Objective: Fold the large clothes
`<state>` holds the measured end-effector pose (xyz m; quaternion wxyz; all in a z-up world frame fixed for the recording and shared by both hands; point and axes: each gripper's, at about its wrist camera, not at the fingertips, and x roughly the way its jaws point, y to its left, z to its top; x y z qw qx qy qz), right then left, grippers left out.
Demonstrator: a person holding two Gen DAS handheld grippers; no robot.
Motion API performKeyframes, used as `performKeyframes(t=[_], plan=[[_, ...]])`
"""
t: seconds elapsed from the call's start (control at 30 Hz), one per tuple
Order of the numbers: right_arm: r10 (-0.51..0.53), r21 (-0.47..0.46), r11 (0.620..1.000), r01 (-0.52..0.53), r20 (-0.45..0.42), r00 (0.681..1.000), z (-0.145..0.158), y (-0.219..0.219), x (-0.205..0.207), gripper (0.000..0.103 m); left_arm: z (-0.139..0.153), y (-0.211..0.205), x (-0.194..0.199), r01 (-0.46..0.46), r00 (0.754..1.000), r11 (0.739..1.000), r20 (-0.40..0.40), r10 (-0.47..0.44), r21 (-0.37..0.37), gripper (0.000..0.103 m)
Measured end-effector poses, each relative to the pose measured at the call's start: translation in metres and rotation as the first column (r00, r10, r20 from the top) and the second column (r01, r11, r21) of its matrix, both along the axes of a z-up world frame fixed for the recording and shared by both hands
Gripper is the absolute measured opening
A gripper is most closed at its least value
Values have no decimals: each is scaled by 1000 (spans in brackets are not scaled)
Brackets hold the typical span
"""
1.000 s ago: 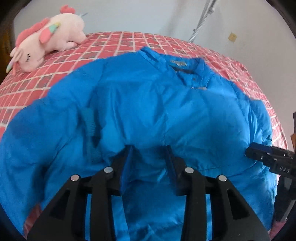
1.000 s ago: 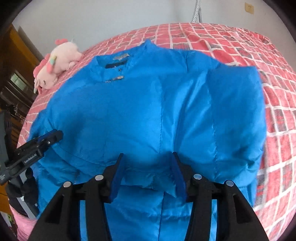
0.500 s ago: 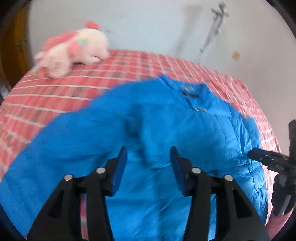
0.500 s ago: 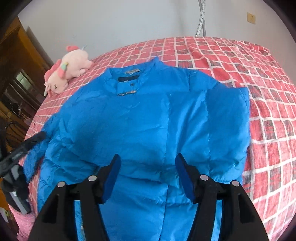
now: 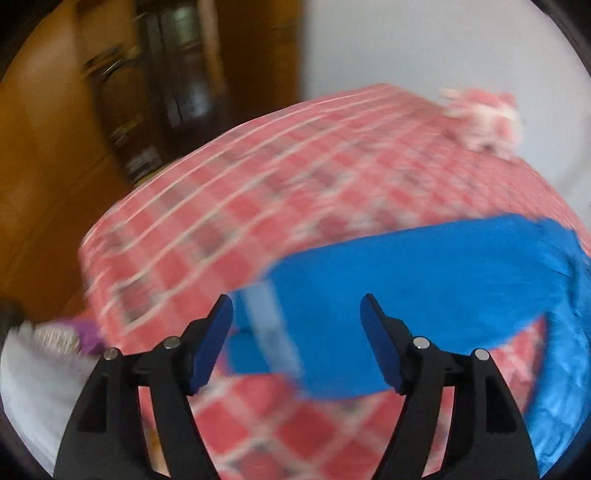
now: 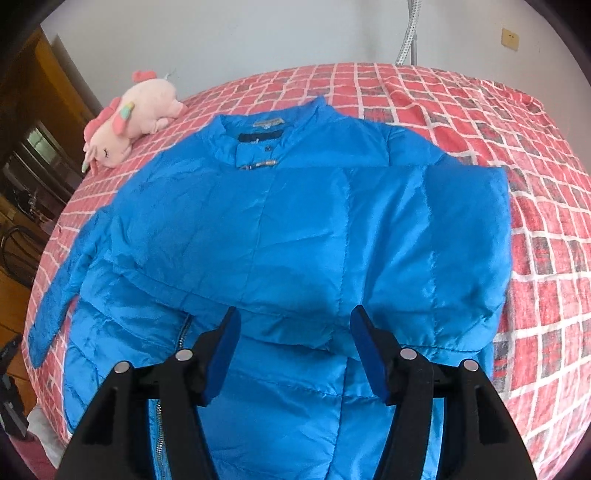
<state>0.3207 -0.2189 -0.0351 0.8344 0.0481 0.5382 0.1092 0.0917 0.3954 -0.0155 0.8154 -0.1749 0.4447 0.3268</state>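
A bright blue padded jacket [image 6: 295, 236] lies front up on the red checked bed [image 6: 535, 177], collar at the far side. Its right sleeve is folded across the chest; its left sleeve [image 6: 55, 299] hangs out toward the bed's left edge. My right gripper [image 6: 295, 350] is open and empty, above the jacket's lower front. My left gripper [image 5: 297, 339] is open and empty, just above the cuff end of the blue sleeve [image 5: 406, 295], which lies across the bed in the blurred left wrist view.
A pink plush unicorn [image 6: 133, 118] lies at the far left of the bed, also showing blurred in the left wrist view [image 5: 484, 118]. A brown wooden cabinet [image 5: 155, 92] stands left of the bed. White wall and a metal pole [image 6: 410, 33] stand behind.
My left gripper has swung left, away from the jacket's hem to the outstretched sleeve, and opened wider. My right gripper has drawn back and up a little and opened wider.
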Motion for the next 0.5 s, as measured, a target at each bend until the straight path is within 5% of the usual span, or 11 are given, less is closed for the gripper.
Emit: performKeyframes(t=[0.23,0.5], plan=[[2,-35,999,-1,8,1000,-2,4,-1,63,-39,47,-23,-28,995,968,87,51,-248,75],[-9,-33,999,9,-1,1000,-5,0,1,63,-47,40,-9,-19,992,961,117,53,-275,71]])
